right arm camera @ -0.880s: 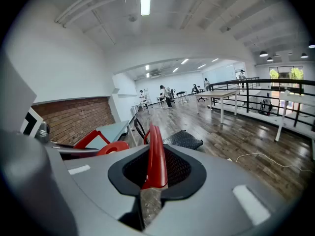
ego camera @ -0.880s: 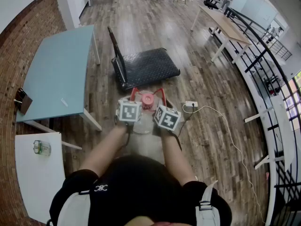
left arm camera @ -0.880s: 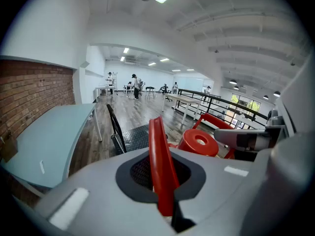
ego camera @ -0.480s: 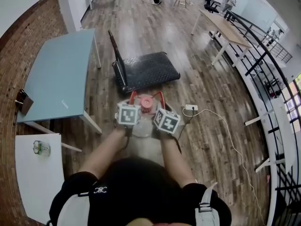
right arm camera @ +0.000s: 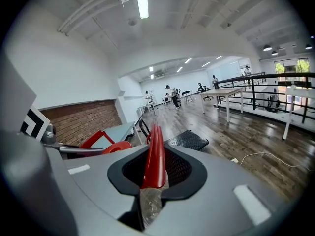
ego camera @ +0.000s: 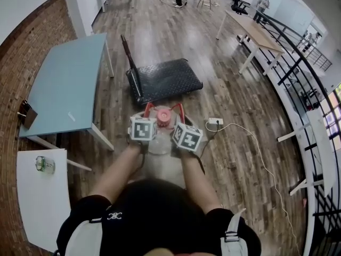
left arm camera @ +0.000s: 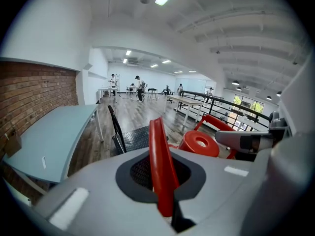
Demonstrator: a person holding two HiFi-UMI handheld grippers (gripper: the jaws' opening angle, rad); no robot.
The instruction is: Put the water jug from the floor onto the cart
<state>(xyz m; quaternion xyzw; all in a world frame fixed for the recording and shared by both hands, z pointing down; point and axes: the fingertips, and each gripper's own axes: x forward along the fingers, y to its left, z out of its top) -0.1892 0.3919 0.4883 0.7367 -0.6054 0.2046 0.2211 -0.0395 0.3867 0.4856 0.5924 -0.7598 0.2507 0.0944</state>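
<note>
The water jug [ego camera: 160, 145] is clear, with a red cap [ego camera: 164, 114] and two red handles, and is right in front of the person. My left gripper [ego camera: 148, 115] is shut on the left red handle [left arm camera: 160, 166]. My right gripper [ego camera: 180, 122] is shut on the right red handle [right arm camera: 155, 156], with clear plastic showing below it. The red cap [left arm camera: 199, 144] sits between the two grippers. The black platform cart [ego camera: 165, 78], its push handle [ego camera: 130, 68] on its left end, stands on the wooden floor just beyond the jug.
A pale blue table [ego camera: 69, 84] stands to the left of the cart. A white table [ego camera: 37, 196] with a small bottle [ego camera: 45, 165] is at the near left. A power strip [ego camera: 215, 121] with a white cable lies right of the jug. A black railing [ego camera: 298, 73] runs along the right.
Both grippers and the jug have shifted very slightly left in the head view. Both grips on the red handles are unchanged.
</note>
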